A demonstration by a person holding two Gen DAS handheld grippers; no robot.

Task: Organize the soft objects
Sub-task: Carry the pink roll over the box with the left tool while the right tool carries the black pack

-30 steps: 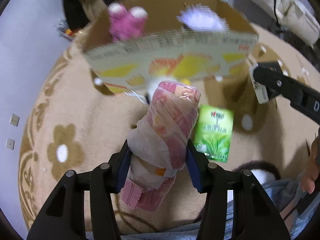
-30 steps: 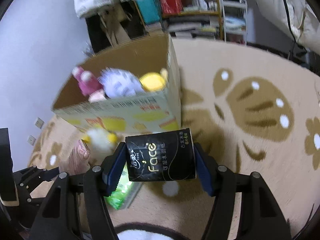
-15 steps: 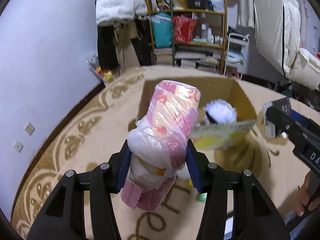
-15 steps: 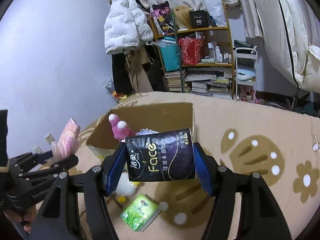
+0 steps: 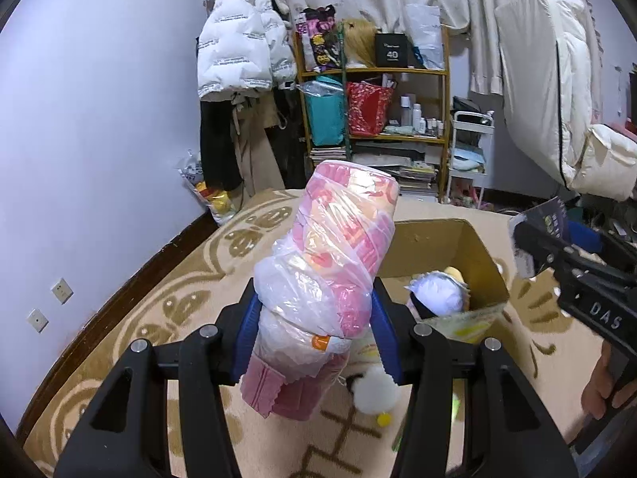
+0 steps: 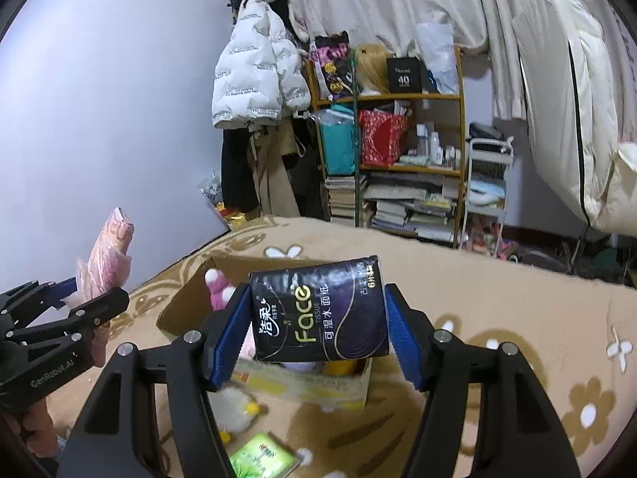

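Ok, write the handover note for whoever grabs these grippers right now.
Left gripper: shut on the pink bagged bundle, held in the air.
Right gripper: shut on the black tissue pack, also airborne.
Cardboard box on the rug already holds a pink plush and a white plush.
Left to do: drop both held items in the box, then collect the white-and-yellow plush and green pack lying in front of it.

pink bundle (image 5: 338, 263): glossy plastic wrap | box (image 5: 473, 255): matt cardboard
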